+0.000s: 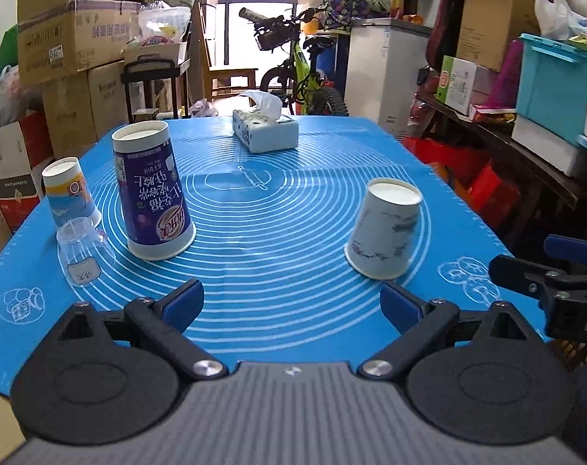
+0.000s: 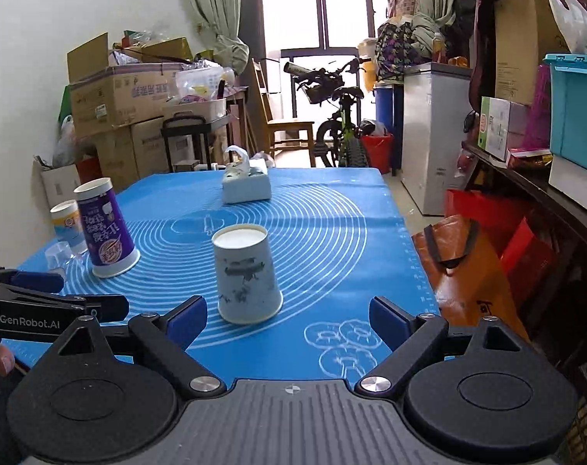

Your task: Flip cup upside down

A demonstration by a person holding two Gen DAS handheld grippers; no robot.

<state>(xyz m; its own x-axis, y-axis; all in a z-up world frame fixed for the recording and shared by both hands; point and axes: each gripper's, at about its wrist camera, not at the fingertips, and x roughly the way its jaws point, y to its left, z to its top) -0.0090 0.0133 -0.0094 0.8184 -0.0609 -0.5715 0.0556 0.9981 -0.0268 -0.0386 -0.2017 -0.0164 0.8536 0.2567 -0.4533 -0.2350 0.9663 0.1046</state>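
Observation:
Several cups stand upside down on the blue mat (image 1: 285, 232). A white paper cup with a grey print (image 1: 386, 228) stands at the right; in the right wrist view it (image 2: 247, 275) is just ahead of my right gripper (image 2: 287, 319), which is open and empty. A tall purple cup (image 1: 152, 193), a small white and blue cup (image 1: 70, 193) and a clear plastic cup (image 1: 82, 252) stand at the left. My left gripper (image 1: 291, 306) is open and empty, behind the cups. The right gripper shows at the right edge of the left wrist view (image 1: 545, 275).
A tissue box (image 1: 264, 130) sits at the far side of the mat. Cardboard boxes (image 1: 68, 38) stand to the left. A bicycle (image 1: 305, 73) and a white freezer (image 1: 390, 66) are behind. Shelves with a teal crate (image 1: 556, 81) stand at the right.

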